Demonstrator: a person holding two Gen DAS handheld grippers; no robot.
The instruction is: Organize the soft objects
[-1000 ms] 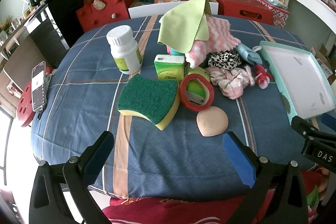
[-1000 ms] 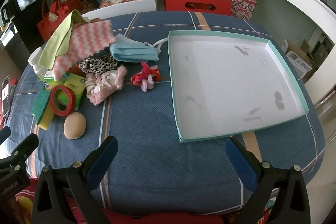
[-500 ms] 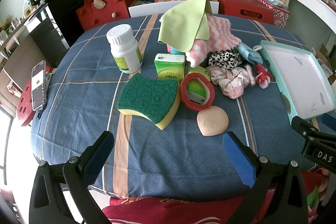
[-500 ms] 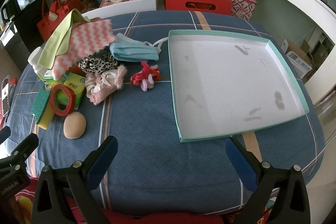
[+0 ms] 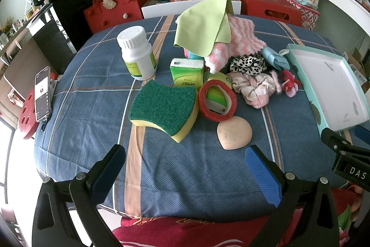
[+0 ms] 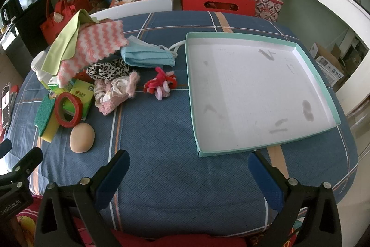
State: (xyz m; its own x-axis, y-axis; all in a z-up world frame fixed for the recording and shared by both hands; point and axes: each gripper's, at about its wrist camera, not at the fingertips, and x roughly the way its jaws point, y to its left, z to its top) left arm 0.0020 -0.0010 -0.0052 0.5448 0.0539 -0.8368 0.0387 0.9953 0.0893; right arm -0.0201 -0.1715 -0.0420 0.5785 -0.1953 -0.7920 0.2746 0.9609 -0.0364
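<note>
Two grippers hang over the near edge of the table, both with jaws spread wide and nothing between them. Starting at the far left, a phone [image 5: 42, 94] lies at the table's rim, then a white bottle [image 5: 137, 53] stands upright, with a green and yellow sponge [image 5: 164, 108] lying nearer the edge in front of it. The left gripper [image 5: 185, 161] hovers just short of that sponge. Beside the sponge a red tape ring [image 5: 217, 100] leans against a green tissue pack [image 5: 187, 72], and a tan, egg-shaped puff [image 5: 234, 134] sits on the cloth just ahead of the left gripper's right finger.

Further along is the soft heap: a lime cloth [image 6: 67, 42] draped over a pink striped towel [image 6: 97, 48], a leopard scrunchie [image 6: 107, 70], a pale pink scrunchie [image 6: 113, 94], a blue face mask [image 6: 148, 56] and a small red and pink hair tie [image 6: 160, 83]. All lie loose on the blue checked tablecloth [image 6: 161, 142]. Rightmost is the shallow teal-edged tray [image 6: 194, 94], with nothing in it.

The right gripper [image 6: 188, 168] faces the tray's near left corner, so nothing has been sorted yet. The puff and sponge lie nearest the left gripper, straight ahead; the hair tie lies ahead and left of the right gripper, just beside the tray, which looks the shorter carry.
</note>
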